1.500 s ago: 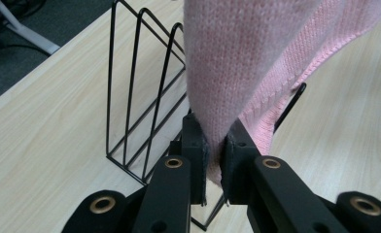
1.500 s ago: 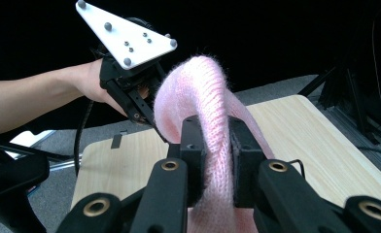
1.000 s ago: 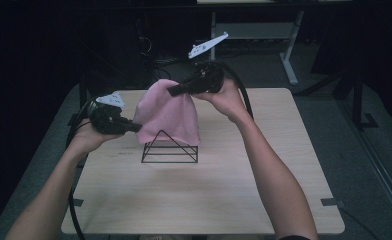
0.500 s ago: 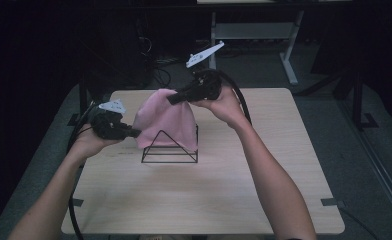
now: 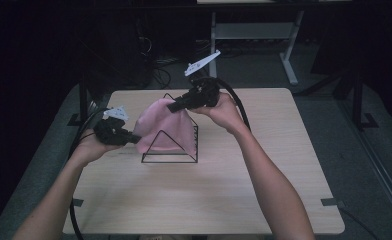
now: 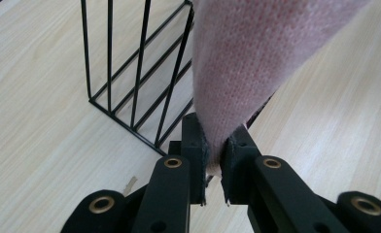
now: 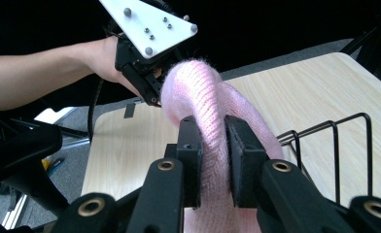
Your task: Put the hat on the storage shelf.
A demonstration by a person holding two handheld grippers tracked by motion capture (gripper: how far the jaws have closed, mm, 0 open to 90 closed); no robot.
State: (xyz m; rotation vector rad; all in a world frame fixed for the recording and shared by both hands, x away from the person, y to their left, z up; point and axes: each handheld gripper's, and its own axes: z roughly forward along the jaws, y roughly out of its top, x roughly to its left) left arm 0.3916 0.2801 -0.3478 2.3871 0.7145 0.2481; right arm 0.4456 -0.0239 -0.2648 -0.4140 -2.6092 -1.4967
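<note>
The wooden table (image 5: 264, 200) carries a black wire rack (image 5: 170, 147) at centre, with a pink knitted cloth (image 5: 161, 127) spread over it to drape; the right gripper (image 5: 174, 106) pinches its top at twelve o'clock, the left gripper (image 5: 134, 139) its nine o'clock edge

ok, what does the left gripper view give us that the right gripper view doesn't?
Left gripper view alone: the left hand-held gripper shut on a corner of the pink cloth, close up, with the black wire rack's base rods on the table.

Right gripper view alone: the right hand-held gripper shut on a cloth fold, the other hand and its grey plate beyond.

Both: cloth, rack, table.
</note>
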